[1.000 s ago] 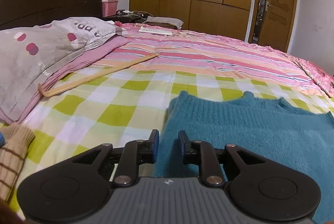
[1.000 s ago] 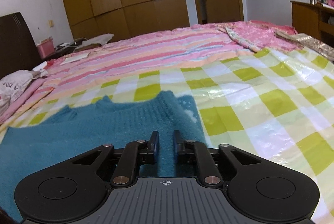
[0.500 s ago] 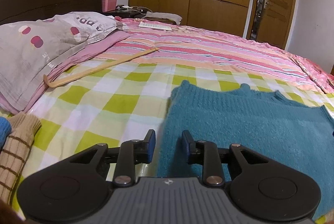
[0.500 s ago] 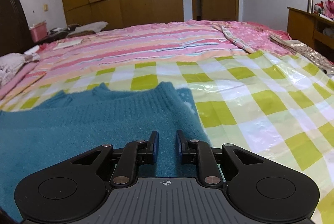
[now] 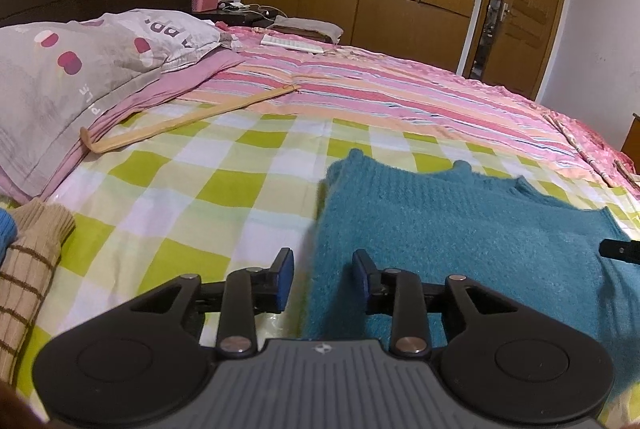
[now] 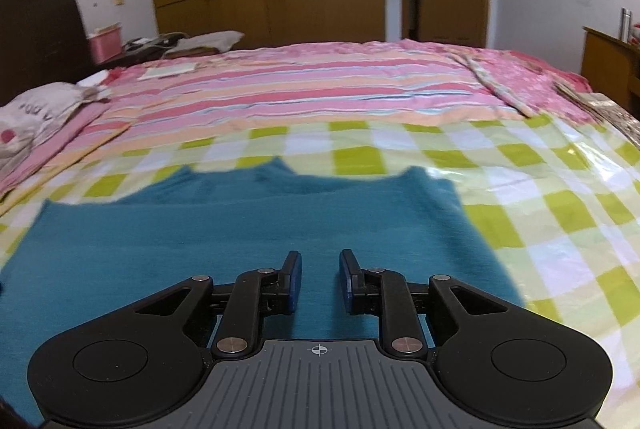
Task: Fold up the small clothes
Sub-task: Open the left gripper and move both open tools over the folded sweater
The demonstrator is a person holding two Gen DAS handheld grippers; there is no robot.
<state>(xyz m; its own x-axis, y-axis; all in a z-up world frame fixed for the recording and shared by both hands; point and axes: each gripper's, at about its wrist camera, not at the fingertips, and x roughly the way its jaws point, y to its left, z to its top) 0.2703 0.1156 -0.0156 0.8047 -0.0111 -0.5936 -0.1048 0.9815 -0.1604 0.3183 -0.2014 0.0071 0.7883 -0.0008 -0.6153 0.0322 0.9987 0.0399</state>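
A teal knitted sweater (image 5: 460,229) lies flat on the green-and-white checked sheet (image 5: 192,189); it also shows in the right wrist view (image 6: 240,229). My left gripper (image 5: 322,279) is open and empty above the sweater's left edge. My right gripper (image 6: 320,279) is open and empty above the sweater's near right part. A tip of the right gripper shows at the right edge of the left wrist view (image 5: 620,251).
A beige striped knit (image 5: 28,269) lies at the near left. A grey pillow (image 5: 80,69) and a wooden stick (image 5: 180,121) lie at the far left. A pink striped cover (image 6: 320,93) spans the far bed. A wooden cabinet (image 6: 608,61) stands right.
Both grippers have opened wider and drawn back and up from the sweater. The right wrist view now shows more of the sweater.
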